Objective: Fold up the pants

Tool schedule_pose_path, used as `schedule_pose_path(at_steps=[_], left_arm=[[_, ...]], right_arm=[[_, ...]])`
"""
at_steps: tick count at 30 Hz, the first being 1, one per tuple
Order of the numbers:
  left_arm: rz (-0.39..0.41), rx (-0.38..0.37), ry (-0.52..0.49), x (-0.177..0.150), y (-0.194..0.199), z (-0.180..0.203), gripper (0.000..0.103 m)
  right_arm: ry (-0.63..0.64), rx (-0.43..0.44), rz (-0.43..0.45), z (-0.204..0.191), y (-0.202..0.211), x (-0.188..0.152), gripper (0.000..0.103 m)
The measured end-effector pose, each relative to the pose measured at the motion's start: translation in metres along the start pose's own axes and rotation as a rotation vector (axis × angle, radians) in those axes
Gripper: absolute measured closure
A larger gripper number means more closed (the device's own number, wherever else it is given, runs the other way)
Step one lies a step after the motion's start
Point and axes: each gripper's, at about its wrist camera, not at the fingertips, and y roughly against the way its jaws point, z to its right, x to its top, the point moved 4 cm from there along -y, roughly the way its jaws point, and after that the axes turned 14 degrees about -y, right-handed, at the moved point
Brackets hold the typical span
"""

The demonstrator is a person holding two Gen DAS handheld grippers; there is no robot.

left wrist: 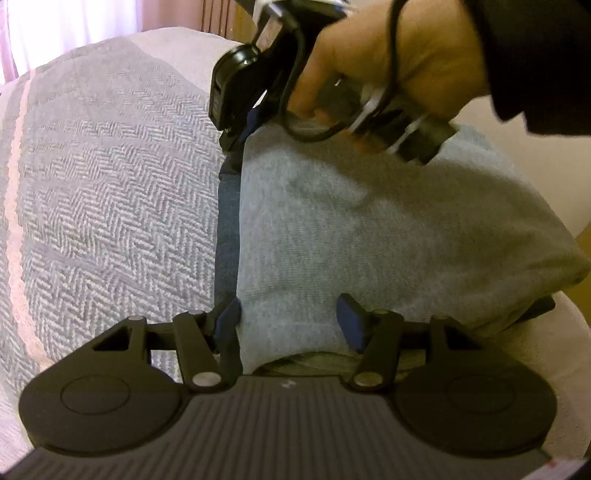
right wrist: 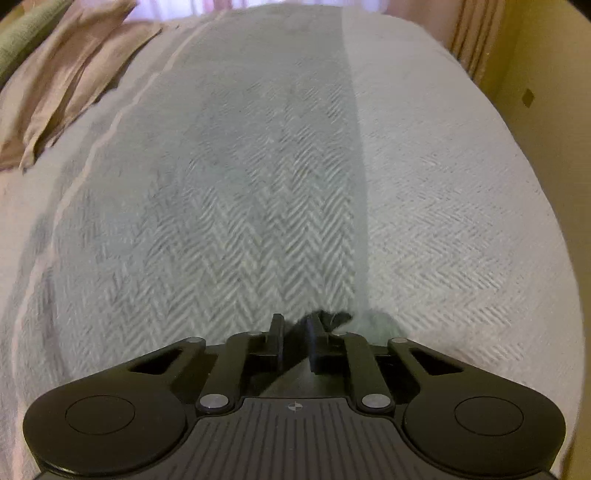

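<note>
The pants [left wrist: 369, 229] lie folded on the bed as a pale grey pad, with a dark blue edge [left wrist: 227, 229] running along their left side. My left gripper [left wrist: 291, 325] is open at the near end of the pad. Its left finger sits by the dark edge and its right finger rests on the grey cloth. At the far end a hand [left wrist: 388, 62] holds my right gripper [left wrist: 232, 140], which is shut on the pants' far left corner. In the right wrist view the right gripper [right wrist: 295, 332] has its fingers nearly together, with a tuft of dark and pale cloth [right wrist: 332, 317] at the tips.
A herringbone blanket [right wrist: 258, 203] with a pale stripe covers the bed. Pink folded bedding [right wrist: 62, 81] and something green [right wrist: 22, 33] lie at the far left. The bed's edge, a curtain [right wrist: 476, 40] and a yellowish wall [right wrist: 546, 110] are on the right.
</note>
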Motion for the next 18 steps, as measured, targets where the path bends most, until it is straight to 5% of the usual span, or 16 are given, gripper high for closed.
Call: schedule_pose_path(at_steps=[2, 6, 10, 12, 15, 18], left_arm=[[0.002, -0.008, 0.017, -0.001, 0.002, -0.001, 0.047], [0.007, -0.018, 0.023, -0.002, 0.007, -0.001, 0.048], [0.016, -0.025, 0.030, 0.000, 0.016, -0.002, 0.048], [0.007, -0.029, 0.029, 0.003, 0.014, 0.003, 0.048], [0.009, -0.025, 0.029, 0.004, 0.013, 0.001, 0.048], [0.008, -0.025, 0.018, 0.006, 0.022, 0.002, 0.049]], right_arm=[[-0.119, 0.058, 0.029, 0.010, 0.012, 0.008, 0.091], [-0.189, 0.131, 0.160, 0.020, 0.071, 0.004, 0.058], [-0.173, 0.123, 0.134, 0.026, 0.096, -0.033, 0.057], [-0.155, 0.095, 0.058, 0.029, 0.077, -0.048, 0.057], [-0.081, 0.118, 0.066, 0.035, 0.045, -0.052, 0.051], [-0.221, 0.161, 0.097, 0.048, 0.070, -0.043, 0.050]])
